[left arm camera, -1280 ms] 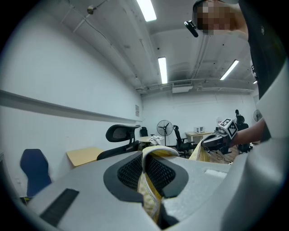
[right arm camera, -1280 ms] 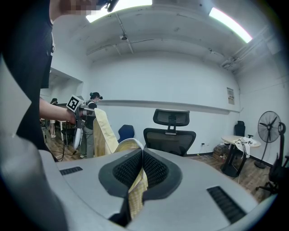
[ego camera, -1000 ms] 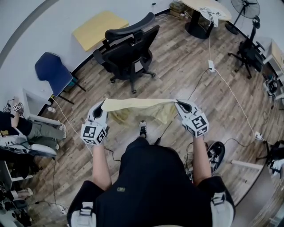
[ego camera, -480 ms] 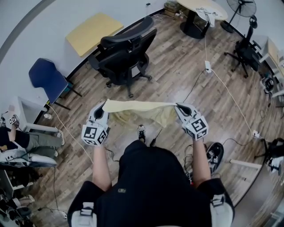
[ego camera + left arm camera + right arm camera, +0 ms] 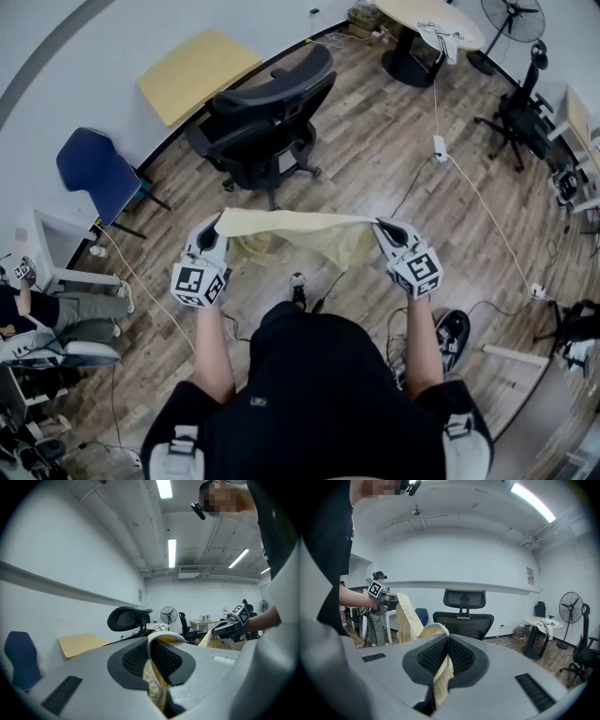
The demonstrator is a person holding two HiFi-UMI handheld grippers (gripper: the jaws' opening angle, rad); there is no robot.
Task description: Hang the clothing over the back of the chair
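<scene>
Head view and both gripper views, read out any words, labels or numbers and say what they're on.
No text can be read in any view.
Wall notice: too small to read.
Small patch on the person's black outfit: too small to read.
Marker cubes: black-and-white patterns only, no letters.

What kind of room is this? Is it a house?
Probably an office or workroom: a black swivel chair, a round table, a standing fan and power cables across the wooden floor.
</scene>
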